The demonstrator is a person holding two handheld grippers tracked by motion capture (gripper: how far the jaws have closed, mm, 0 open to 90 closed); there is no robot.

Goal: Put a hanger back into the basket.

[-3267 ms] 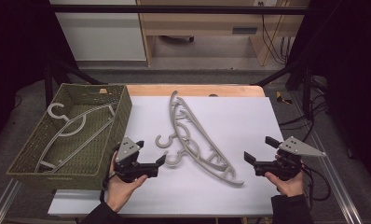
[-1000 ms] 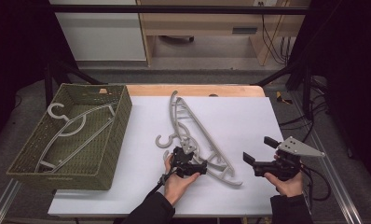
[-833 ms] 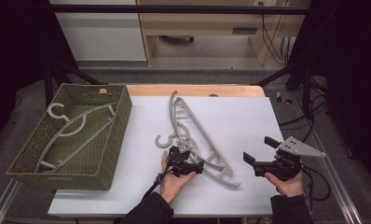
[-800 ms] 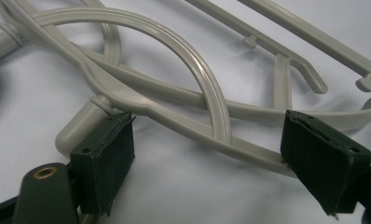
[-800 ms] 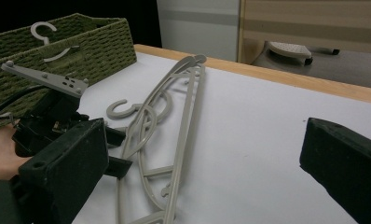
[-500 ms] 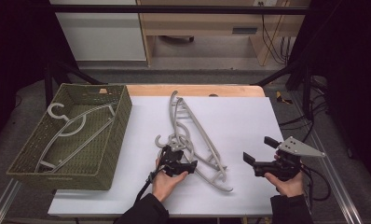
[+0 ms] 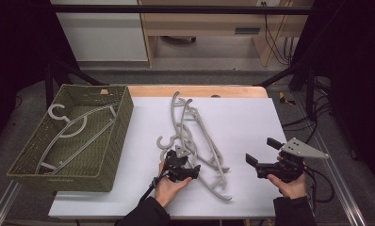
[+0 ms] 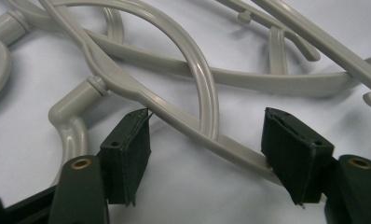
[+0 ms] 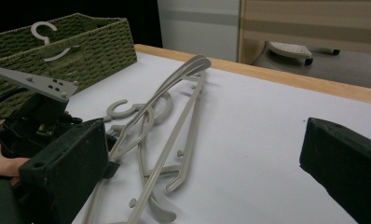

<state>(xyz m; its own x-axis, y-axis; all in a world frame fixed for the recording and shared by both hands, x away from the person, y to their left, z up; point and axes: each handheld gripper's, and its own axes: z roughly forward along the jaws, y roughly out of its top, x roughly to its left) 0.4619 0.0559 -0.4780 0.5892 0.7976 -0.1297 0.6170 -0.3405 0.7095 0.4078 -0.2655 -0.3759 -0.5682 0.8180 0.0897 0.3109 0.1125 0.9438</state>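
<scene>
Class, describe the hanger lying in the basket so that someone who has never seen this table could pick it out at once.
Find the green woven basket at the table's left edge. Inside it lies one grey plastic hanger, hook toward the far end. Unlike the tangled grey hangers on the white tabletop by the left gripper, it lies alone.

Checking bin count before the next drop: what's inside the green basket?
One grey hanger lies inside the green basket, hook toward the far wall. The near wall hides the floor strip just behind it, so anything small there cannot be seen.
</scene>
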